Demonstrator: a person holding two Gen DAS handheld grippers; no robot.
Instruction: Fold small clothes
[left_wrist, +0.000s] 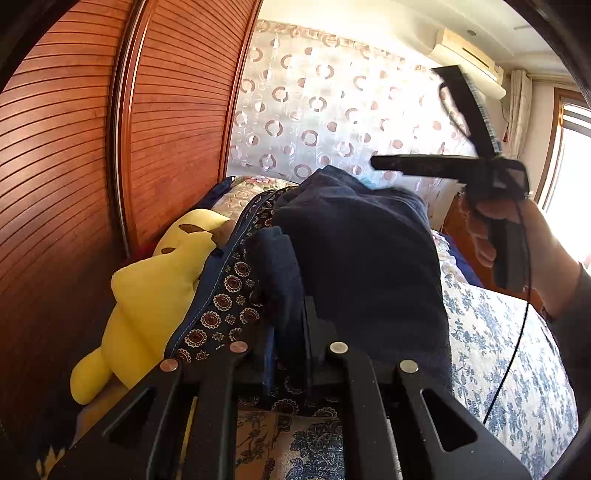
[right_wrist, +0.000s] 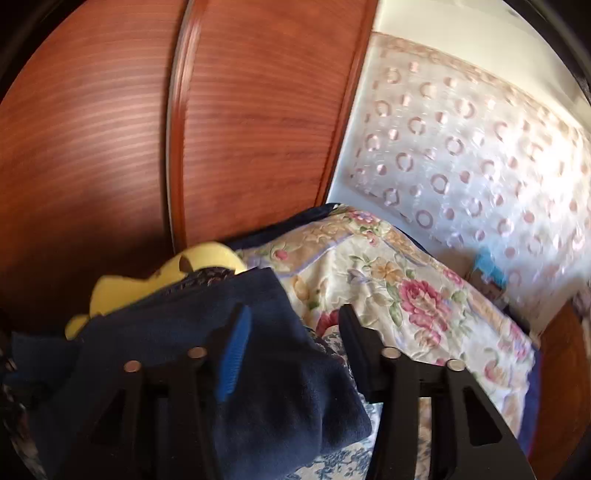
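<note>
A bed (left_wrist: 498, 350) with a blue-flowered cover lies under both grippers, a yellow plush toy (left_wrist: 155, 288) off to the left of the left jaws. A dark blue garment (left_wrist: 362, 266) is heaped just ahead of the left gripper (left_wrist: 290, 332), whose jaws are clamped on a fold of it. The right gripper (right_wrist: 291, 332) has its jaws apart, the garment's edge lying loose between them, no pad pressing.

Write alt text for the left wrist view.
The left gripper is shut on a fold of a dark navy garment lying on a bed. A yellow plush toy lies left of it; the right gripper, held in a hand, stands open above.
</note>
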